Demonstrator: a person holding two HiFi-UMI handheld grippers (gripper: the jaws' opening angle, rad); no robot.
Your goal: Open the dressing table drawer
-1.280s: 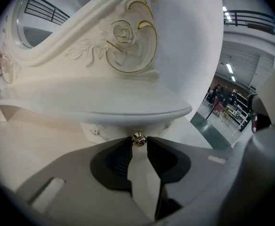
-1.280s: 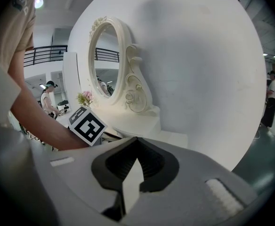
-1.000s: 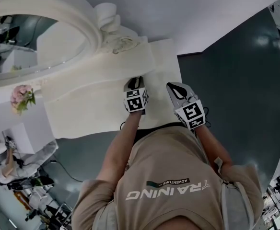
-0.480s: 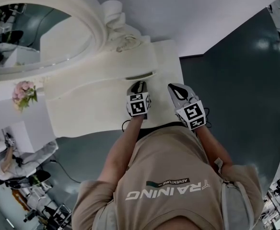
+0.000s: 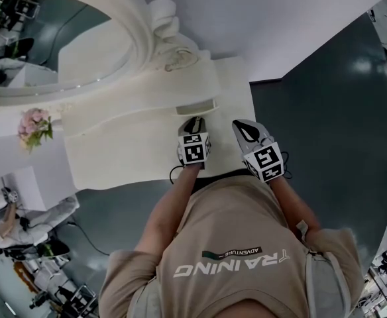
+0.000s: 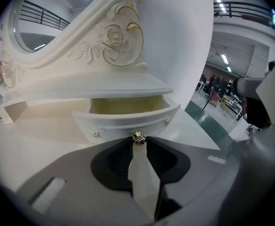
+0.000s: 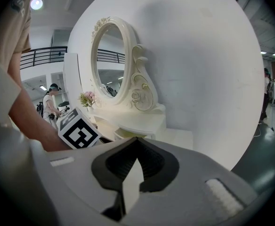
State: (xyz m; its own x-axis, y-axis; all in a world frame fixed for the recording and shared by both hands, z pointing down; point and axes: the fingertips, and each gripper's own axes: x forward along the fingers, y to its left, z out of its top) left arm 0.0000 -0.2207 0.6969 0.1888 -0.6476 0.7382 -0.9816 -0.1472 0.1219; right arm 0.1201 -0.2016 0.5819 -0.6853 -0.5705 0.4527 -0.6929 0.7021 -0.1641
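Observation:
The cream dressing table has a small drawer under its upper shelf at the right, standing partly pulled out. In the left gripper view the drawer shows its pale yellow inside and a gold knob on its front. My left gripper is shut on that knob, its tips pinching it. In the head view the left gripper points at the drawer front. My right gripper hovers just right of it over the table top, and in its own view this gripper is shut with nothing held.
An oval mirror in a carved frame rises behind the table. A small bunch of pink flowers stands at the table's left end. White wall lies behind, and dark floor lies right of the table. The person's body fills the lower head view.
The drawer has slid out from under the shelf, drawn by the left gripper on its knob. The right gripper has stayed in place.

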